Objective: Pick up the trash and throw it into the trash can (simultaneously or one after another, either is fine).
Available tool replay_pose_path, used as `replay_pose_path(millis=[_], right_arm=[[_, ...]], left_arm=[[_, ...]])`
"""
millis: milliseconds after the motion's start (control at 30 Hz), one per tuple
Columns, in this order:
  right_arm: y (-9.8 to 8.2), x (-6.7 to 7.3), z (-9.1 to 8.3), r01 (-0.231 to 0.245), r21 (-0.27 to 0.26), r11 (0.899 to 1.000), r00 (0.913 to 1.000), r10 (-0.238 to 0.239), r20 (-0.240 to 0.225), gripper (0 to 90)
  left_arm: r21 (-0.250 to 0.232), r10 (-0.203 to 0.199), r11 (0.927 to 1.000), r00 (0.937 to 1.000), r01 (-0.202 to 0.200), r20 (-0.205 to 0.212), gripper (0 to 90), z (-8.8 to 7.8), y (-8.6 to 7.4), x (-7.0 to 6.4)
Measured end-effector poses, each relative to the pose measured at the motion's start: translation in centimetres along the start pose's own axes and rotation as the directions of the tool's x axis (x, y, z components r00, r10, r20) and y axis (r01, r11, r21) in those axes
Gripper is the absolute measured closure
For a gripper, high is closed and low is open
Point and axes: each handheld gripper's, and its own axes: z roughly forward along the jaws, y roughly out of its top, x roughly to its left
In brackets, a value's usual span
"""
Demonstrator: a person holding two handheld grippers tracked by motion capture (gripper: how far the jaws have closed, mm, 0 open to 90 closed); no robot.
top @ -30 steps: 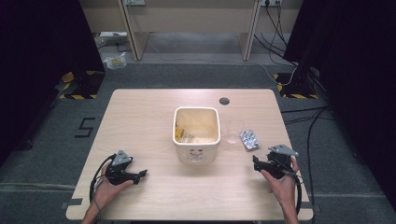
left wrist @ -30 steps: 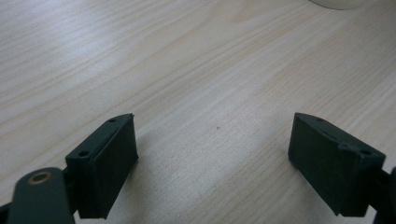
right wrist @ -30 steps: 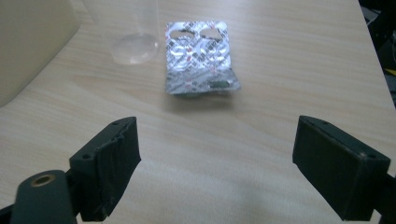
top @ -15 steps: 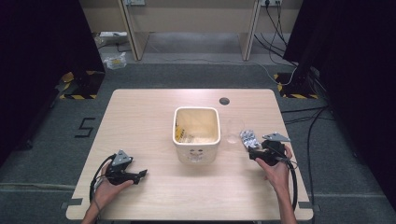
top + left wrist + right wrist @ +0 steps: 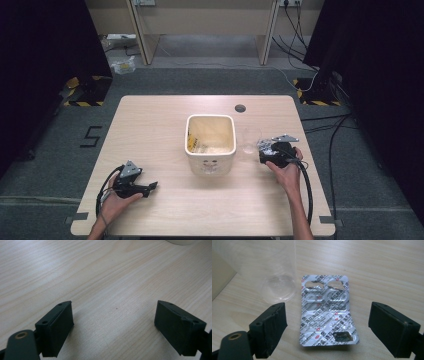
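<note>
A silver blister pack [image 5: 326, 311] with red print lies flat on the wooden table, between the wide-apart jaws of my right gripper [image 5: 327, 332]. In the high view the blister pack [image 5: 263, 145] pokes out just left of the right gripper [image 5: 266, 151], which stands open. A clear plastic cup [image 5: 270, 270] stands upright beside the pack; the same cup [image 5: 249, 140] is to the right of the cream bin [image 5: 210, 165]. My left gripper [image 5: 153, 186] rests open at the table's front left, and its jaws [image 5: 113, 332] frame bare wood.
The cream square bin holds some yellowish scraps and stands at the table's middle. A round cable hole [image 5: 240, 108] is at the far edge. Black cables trail from both grippers. Dark floor with cables and yellow-black bases surrounds the table [image 5: 150, 125].
My right gripper has moved forward and left across the table, reaching the blister pack and straddling it. The left gripper has stayed in place.
</note>
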Motion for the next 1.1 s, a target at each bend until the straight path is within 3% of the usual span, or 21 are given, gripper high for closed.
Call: replay_pose_path(millis=[500,567,667,700,800,1100], right_arm=[[-0.4,-0.8,2.2,-0.034,0.063,0.997,0.9994,0.034,-0.001,15.7],[-0.6,-1.1,2.3,-0.057,0.06,0.997,0.9983,0.058,-0.007,16.5],[-0.6,-1.2,2.3,-0.053,0.056,0.997,0.9986,0.053,-0.006,18.9],[-0.6,-1.2,2.2,-0.05,0.047,0.998,0.9986,0.051,-0.01,26.2],[-0.6,-1.3,2.0,-0.057,0.038,0.998,0.9983,0.057,-0.012,34.1],[-0.7,-1.5,1.4,-0.075,0.014,0.997,0.9972,0.075,-0.009,34.2]], left_arm=[[0.002,0.0,1.0,1.0,0.0,0.0,14.2,0.0,0.0,0.0],[0.001,0.0,1.0,1.0,0.0,0.0,14.2,0.0,0.0,0.0],[0.002,0.001,1.0,1.0,-0.001,0.0,14.2,0.0,0.0,0.0],[0.002,0.0,1.0,1.0,0.0,0.0,14.2,0.0,0.0,0.0],[0.002,0.001,1.0,1.0,-0.001,0.0,14.2,0.0,0.0,0.0],[0.0,0.0,1.0,1.0,0.0,0.0,14.2,0.0,0.0,0.0]])
